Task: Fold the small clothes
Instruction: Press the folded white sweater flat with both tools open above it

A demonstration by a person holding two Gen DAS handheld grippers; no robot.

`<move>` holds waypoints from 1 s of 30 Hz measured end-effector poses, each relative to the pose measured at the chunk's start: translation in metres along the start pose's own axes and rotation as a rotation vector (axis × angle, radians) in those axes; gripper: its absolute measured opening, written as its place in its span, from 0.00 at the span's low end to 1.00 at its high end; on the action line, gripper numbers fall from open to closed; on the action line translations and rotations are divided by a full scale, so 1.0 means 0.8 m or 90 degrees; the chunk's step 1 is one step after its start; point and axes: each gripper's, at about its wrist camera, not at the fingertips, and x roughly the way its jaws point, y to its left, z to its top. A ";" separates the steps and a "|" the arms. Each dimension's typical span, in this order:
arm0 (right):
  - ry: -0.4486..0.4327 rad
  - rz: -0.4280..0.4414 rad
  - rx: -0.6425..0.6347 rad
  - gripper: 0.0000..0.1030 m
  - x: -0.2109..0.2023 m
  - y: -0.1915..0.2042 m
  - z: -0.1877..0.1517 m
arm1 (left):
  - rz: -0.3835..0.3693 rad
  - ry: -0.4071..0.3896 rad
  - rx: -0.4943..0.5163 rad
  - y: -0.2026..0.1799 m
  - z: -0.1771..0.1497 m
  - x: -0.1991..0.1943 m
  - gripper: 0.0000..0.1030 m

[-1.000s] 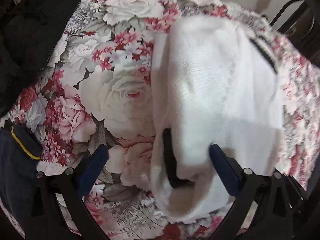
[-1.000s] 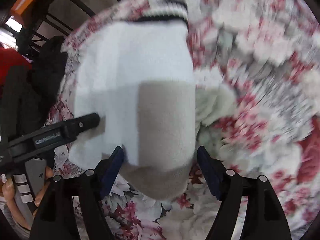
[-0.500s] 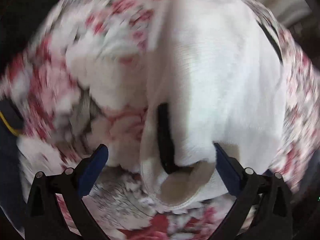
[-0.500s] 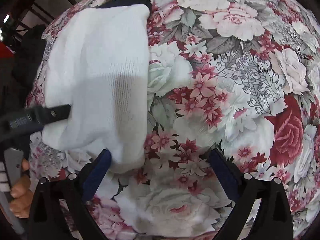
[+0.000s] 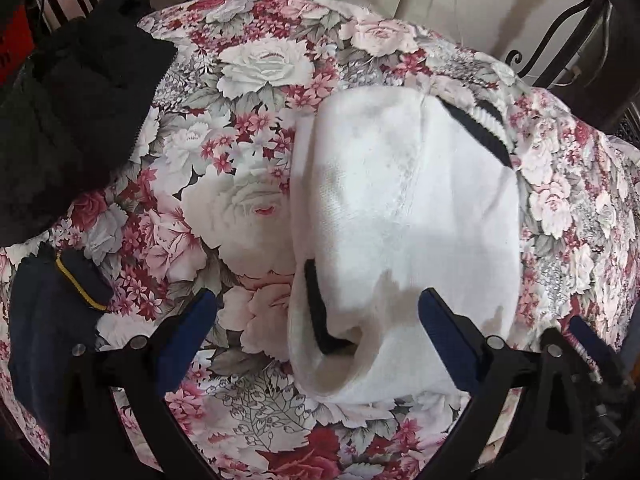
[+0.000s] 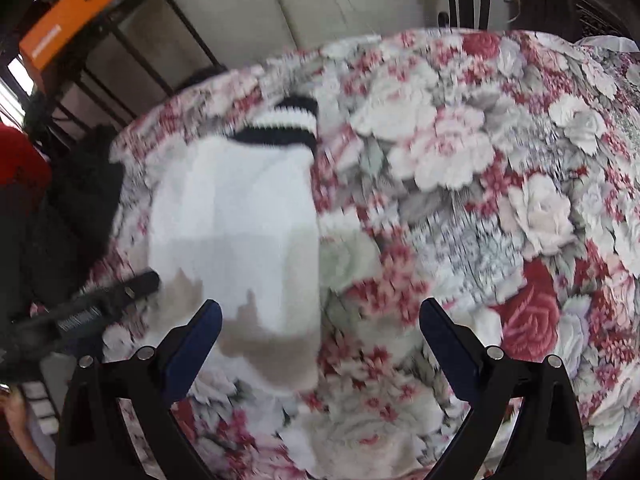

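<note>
A white sock with black-striped cuffs (image 5: 404,208) lies folded on the floral cloth (image 5: 248,208); it also shows in the right wrist view (image 6: 236,216). My left gripper (image 5: 316,312) is open, its fingers astride the sock's near folded end, not holding it. My right gripper (image 6: 320,320) is open and empty above the sock's near right edge. The left gripper's finger (image 6: 120,292) shows at the sock's left side in the right wrist view.
A black garment (image 5: 76,112) lies at the far left of the cloth. A dark navy piece with a yellow stripe (image 5: 52,304) lies near left. Metal chair frames (image 5: 568,28) and a wall stand behind. An orange box (image 6: 64,28) sits on a rack.
The right gripper has pulled back from the sock and the view swings, still blurred. The left gripper has drawn back slightly; the sock stays folded on the cloth.
</note>
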 end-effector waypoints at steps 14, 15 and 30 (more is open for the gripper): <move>0.090 0.003 0.050 0.97 0.104 -0.003 0.006 | 0.057 0.045 0.056 -0.030 0.005 0.066 0.96; 0.089 0.002 0.049 0.97 0.103 -0.002 0.006 | 0.059 0.044 0.060 -0.032 0.005 0.064 0.96; 0.039 0.019 0.046 0.97 0.054 0.010 0.018 | 0.092 -0.011 0.117 -0.056 -0.014 0.020 0.96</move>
